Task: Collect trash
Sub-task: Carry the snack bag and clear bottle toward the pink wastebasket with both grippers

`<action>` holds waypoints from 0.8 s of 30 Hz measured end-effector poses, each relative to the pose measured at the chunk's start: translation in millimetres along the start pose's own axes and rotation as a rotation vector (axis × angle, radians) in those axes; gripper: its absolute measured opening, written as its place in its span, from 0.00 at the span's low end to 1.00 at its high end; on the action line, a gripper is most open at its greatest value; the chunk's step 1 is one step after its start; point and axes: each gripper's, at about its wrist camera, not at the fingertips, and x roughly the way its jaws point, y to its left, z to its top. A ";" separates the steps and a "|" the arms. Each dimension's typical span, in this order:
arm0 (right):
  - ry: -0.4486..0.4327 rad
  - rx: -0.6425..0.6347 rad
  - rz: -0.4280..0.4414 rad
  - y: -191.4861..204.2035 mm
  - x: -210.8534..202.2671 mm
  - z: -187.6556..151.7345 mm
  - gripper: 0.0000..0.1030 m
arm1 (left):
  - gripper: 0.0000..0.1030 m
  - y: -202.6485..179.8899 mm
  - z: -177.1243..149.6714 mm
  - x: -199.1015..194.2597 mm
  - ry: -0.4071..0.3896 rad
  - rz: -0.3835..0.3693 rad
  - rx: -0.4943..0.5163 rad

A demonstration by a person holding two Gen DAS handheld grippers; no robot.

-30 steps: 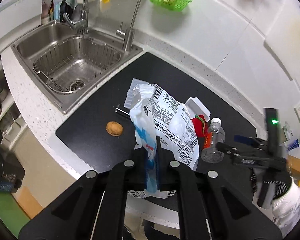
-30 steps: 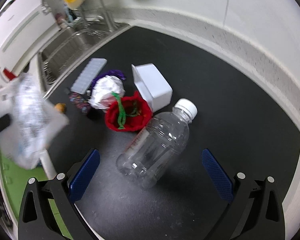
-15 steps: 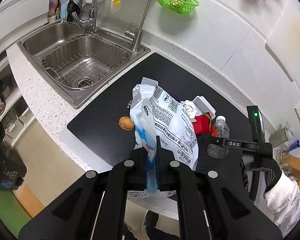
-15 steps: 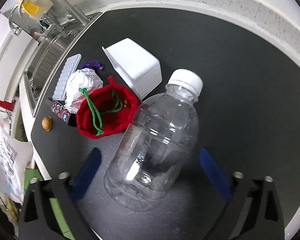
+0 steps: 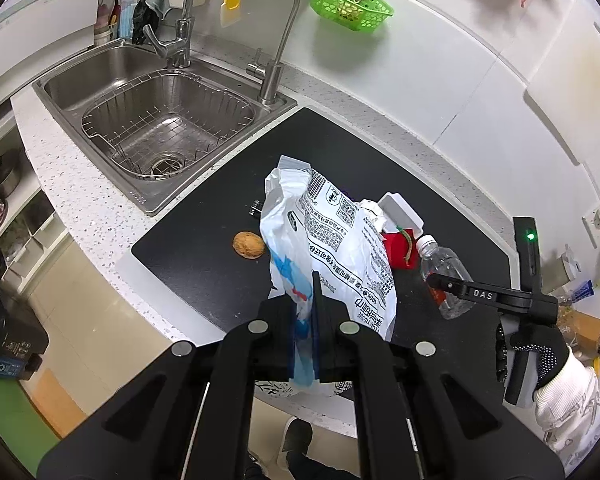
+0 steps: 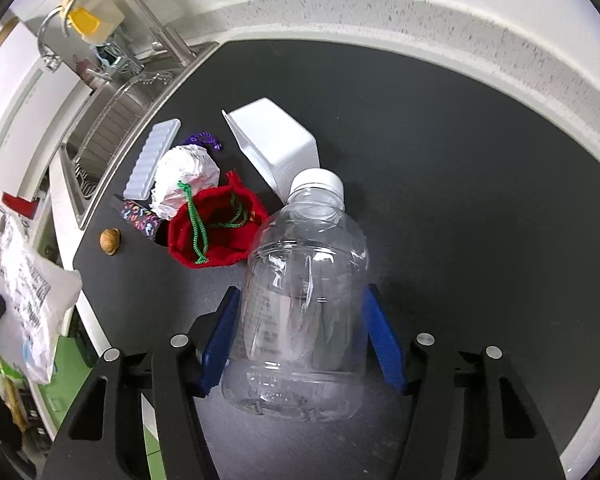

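My left gripper (image 5: 305,300) is shut on a white printed plastic bag (image 5: 332,240), held above the front edge of the black mat (image 5: 204,256). The bag also shows at the left of the right wrist view (image 6: 24,300). My right gripper (image 6: 300,320) has closed in on a clear plastic bottle (image 6: 304,300) with a white cap lying on the mat; its blue pads (image 6: 220,336) sit against both sides of the bottle. The bottle shows in the left wrist view (image 5: 444,272) too. Nearby lie a red drawstring pouch (image 6: 216,232), crumpled paper (image 6: 188,176) and a walnut (image 6: 110,237).
A white square tub (image 6: 276,144), a white ice tray (image 6: 152,160), a patterned wrapper (image 6: 140,218) and a purple cord (image 6: 204,138) lie on the mat. The steel sink (image 5: 156,120) with a wire basket is at the left. A green basket (image 5: 348,0) hangs on the wall.
My right gripper has moved forward over the bottle and its fingers have closed from wide apart onto its sides. The left gripper with the bag has drawn back a little.
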 end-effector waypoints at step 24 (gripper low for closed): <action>-0.145 -0.486 0.200 177.0 -62.2 -26.0 0.57 | 0.05 83.8 -64.9 -80.3 -0.079 0.181 -0.165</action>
